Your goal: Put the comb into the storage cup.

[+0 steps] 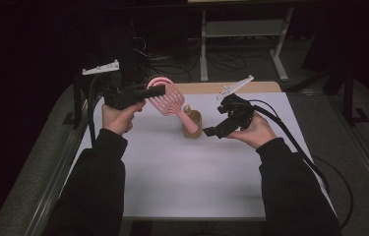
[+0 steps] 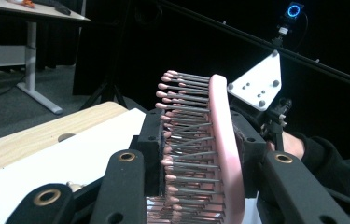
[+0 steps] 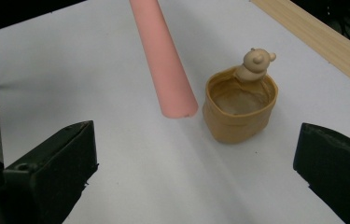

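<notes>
Pink hairbrush was held in the air over the desk's far edge, handle angled down just beside the tan bear cup, likely for dropping it in. Left gripper was clamped on the brush head, bristles sideways. Right gripper was wide open, empty, facing the cup near the far edge.
</notes>
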{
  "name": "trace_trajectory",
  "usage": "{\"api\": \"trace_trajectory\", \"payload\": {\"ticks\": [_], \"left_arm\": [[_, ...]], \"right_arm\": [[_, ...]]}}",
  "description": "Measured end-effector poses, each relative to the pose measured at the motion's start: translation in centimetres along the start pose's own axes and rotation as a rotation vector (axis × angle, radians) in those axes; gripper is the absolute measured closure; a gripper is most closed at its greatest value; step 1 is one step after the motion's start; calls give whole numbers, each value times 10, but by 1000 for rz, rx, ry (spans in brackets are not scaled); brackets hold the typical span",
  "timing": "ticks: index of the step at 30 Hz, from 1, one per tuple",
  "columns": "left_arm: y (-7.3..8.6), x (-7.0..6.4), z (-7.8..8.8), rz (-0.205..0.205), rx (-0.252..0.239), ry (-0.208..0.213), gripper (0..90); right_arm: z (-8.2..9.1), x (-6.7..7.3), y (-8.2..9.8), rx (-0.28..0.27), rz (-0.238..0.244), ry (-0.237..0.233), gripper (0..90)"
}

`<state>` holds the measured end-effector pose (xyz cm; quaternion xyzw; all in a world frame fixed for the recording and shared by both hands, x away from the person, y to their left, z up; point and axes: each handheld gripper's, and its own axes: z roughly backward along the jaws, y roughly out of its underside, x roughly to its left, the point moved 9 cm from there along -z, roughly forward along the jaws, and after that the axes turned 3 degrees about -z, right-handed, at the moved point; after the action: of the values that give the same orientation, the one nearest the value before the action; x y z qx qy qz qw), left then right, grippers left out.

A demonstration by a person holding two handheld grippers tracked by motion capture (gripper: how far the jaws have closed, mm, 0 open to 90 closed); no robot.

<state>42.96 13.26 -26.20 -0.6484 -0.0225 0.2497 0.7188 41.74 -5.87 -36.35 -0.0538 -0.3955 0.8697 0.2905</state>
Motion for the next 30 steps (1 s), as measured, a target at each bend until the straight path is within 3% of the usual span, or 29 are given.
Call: {"api": "trace_trajectory", "payload": {"ticks": [15, 19, 30], "left_arm": [[-13, 2, -2, -22, -17, -2, 635], [-13, 7, -2, -23, -16, -11, 635], [-23, 14, -4, -43, -21, -23, 635]], "right_arm": [[18, -24, 47, -37, -60, 45, 0], [25, -32, 60, -67, -104, 48, 0], [37, -35, 83, -112, -136, 71, 0]]}}
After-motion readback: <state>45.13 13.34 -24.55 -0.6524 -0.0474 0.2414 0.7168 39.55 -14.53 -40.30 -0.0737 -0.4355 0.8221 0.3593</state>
